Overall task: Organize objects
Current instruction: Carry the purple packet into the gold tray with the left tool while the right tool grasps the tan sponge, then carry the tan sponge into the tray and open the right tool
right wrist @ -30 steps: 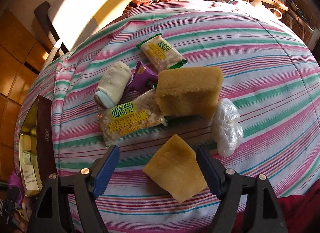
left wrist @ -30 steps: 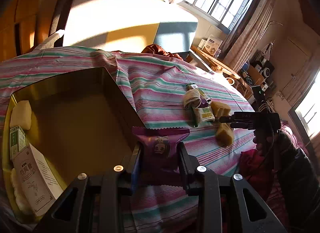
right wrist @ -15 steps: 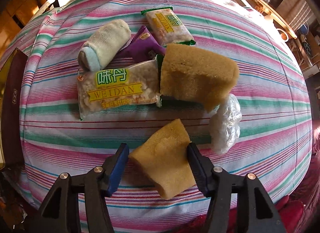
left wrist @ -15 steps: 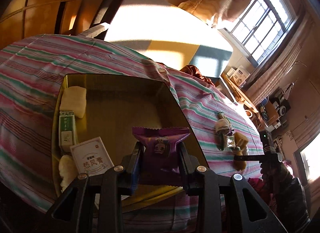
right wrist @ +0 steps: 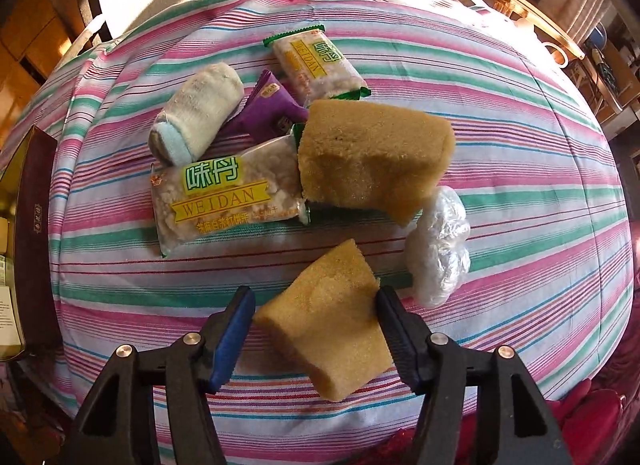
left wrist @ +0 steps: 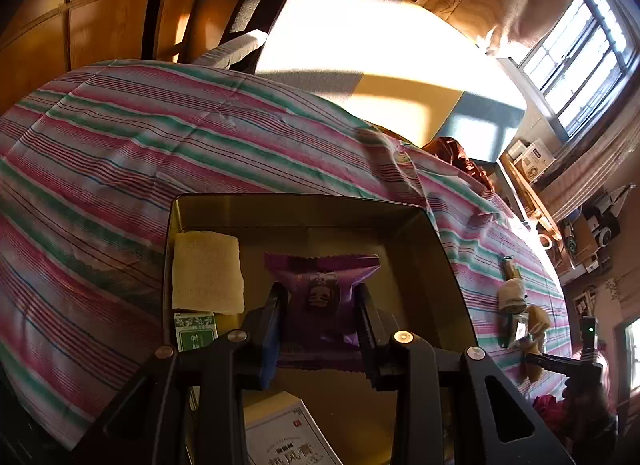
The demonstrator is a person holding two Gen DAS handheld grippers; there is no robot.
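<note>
Your left gripper (left wrist: 320,307) clamps the purple packet (left wrist: 322,285) above the tin (left wrist: 436,265). Your right gripper (right wrist: 316,329) straddles the sponge (right wrist: 328,329) on the striped cloth (right wrist: 520,169), pads seemingly touching, grip unclear; beyond lie cracker packs (right wrist: 224,193), a towel roll (right wrist: 198,115)

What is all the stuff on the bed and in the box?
Box: 1, gold inside, on the striped sheet.
Sponges: 3, tan-yellow; one in the box, a big one in the pile, one between the right fingers.
Purple packets: 2; one held over the box, one in the pile.
Weidan crackers: 2, clear with green ends, pile.
Towel roll: 1, whitish, pile.
Plastic wad: 1, clear, right of pile.
Small cartons: 2, green-white and white, in box.
Left gripper: black, gripping.
Right gripper: black, around sponge.
</note>
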